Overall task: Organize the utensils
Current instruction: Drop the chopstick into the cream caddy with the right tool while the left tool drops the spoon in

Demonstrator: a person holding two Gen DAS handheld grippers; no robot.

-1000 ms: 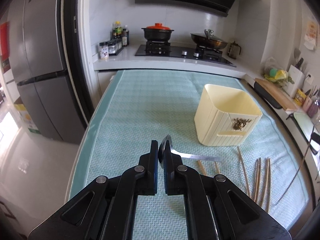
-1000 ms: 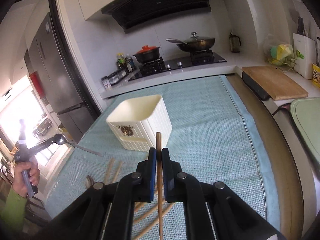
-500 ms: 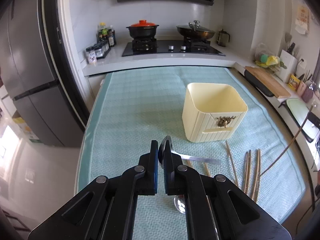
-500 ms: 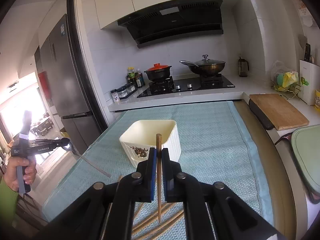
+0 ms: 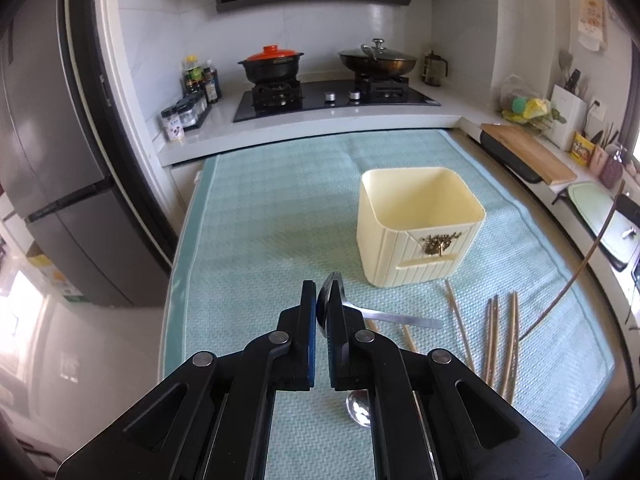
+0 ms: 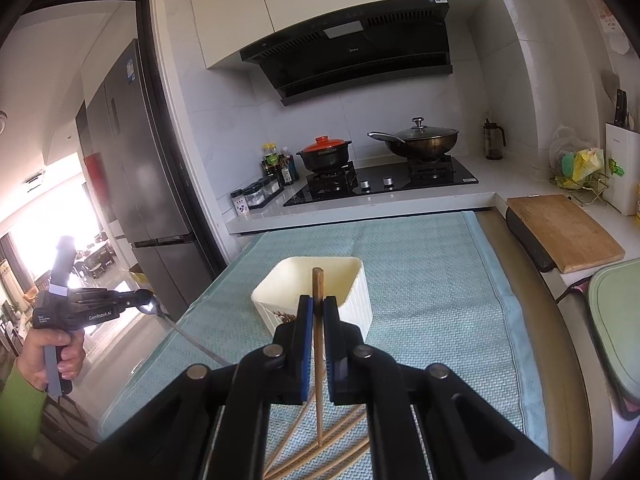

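Note:
A cream square holder (image 5: 418,222) stands open and empty on the teal mat (image 5: 256,240). My left gripper (image 5: 321,312) is shut on a metal spoon (image 5: 384,315), bowl between the pads, handle pointing right, held above the mat, near side of the holder. My right gripper (image 6: 318,312) is shut on a wooden chopstick (image 6: 318,360), held upright in the air with its top tip in line with the holder (image 6: 320,284). Several chopsticks (image 5: 496,336) lie on the mat before the holder; they also show in the right wrist view (image 6: 320,448). A second spoon (image 5: 358,410) lies under my left gripper.
A stove (image 5: 332,98) with a red-lidded pot (image 5: 272,65) and a wok (image 5: 376,60) is at the back. A fridge (image 5: 52,152) stands left. A wooden cutting board (image 5: 528,152) and a green board (image 6: 616,320) lie right of the mat.
Both grippers have risen with their loads. The right gripper has lifted its chopstick higher and swung it in line with the holder. The left gripper has lifted the spoon.

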